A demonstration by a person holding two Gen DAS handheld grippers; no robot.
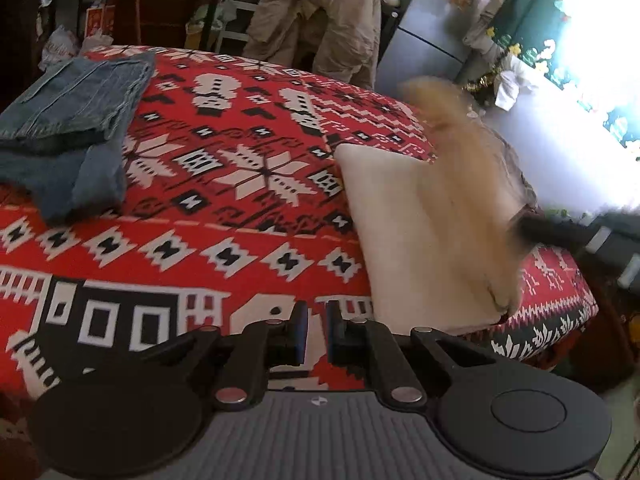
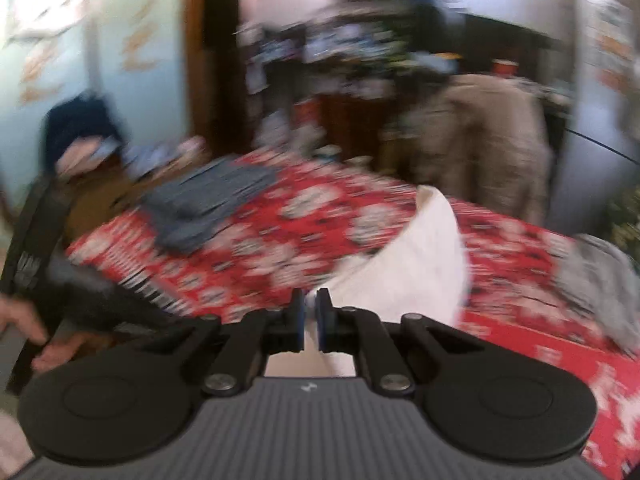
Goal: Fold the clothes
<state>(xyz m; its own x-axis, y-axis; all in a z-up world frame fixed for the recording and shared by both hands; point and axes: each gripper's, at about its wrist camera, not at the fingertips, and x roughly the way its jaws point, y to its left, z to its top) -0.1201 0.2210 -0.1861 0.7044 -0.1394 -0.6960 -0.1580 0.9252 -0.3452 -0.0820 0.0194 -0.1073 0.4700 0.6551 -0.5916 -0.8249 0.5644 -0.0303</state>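
Observation:
A cream-white garment (image 1: 400, 224) lies partly folded on the red patterned tablecloth (image 1: 240, 240) at the right. One flap is lifted and blurred. My right gripper (image 2: 310, 312) is shut on that flap, and the white garment (image 2: 420, 264) runs from its pads down to the table. In the left wrist view the right gripper (image 1: 524, 226) shows as a dark blur at the flap's edge. My left gripper (image 1: 316, 320) hovers over the cloth left of the garment, shut and holding nothing. Folded jeans (image 1: 68, 120) lie at the far left.
A chair with a beige jacket (image 1: 320, 24) stands behind the table, and a steel fridge (image 1: 432, 40) to its right. Cluttered shelves (image 2: 360, 52) fill the back. A grey cloth (image 2: 600, 280) lies on the table's right end. A hand (image 2: 24, 328) holds the left gripper.

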